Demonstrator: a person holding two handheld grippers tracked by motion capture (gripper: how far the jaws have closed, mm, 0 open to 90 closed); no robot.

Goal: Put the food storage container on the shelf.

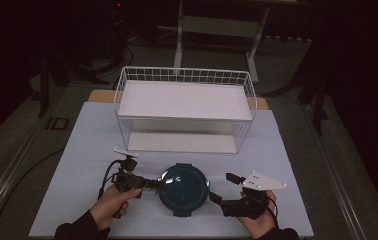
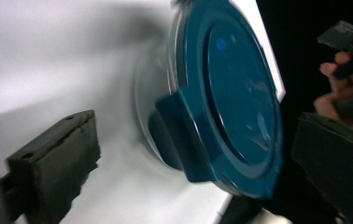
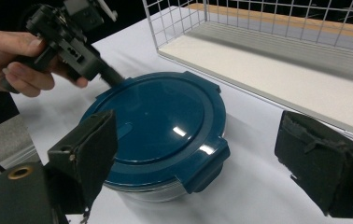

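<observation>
right gripper [image 3: 198,154]: jaws wide apart, empty, round teal-lidded container [image 3: 158,128] between and just beyond them | left gripper [image 1: 159,184]: jaws spread, straddling the container's side latch tab [image 2: 179,135], not clamped | wire basket [image 1: 184,75] beyond both | risk: one-sided pinch on the tab could skid or tip the container

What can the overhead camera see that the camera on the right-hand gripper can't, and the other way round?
High view alone: the whole white wire rack with both shelves, the table's edges, the dark floor, and both forearms. Right gripper view alone: its own open black jaws up close, and the clip tabs on the blue lid. Both share the lidded round container, the left gripper at its rim, and the rack.
</observation>
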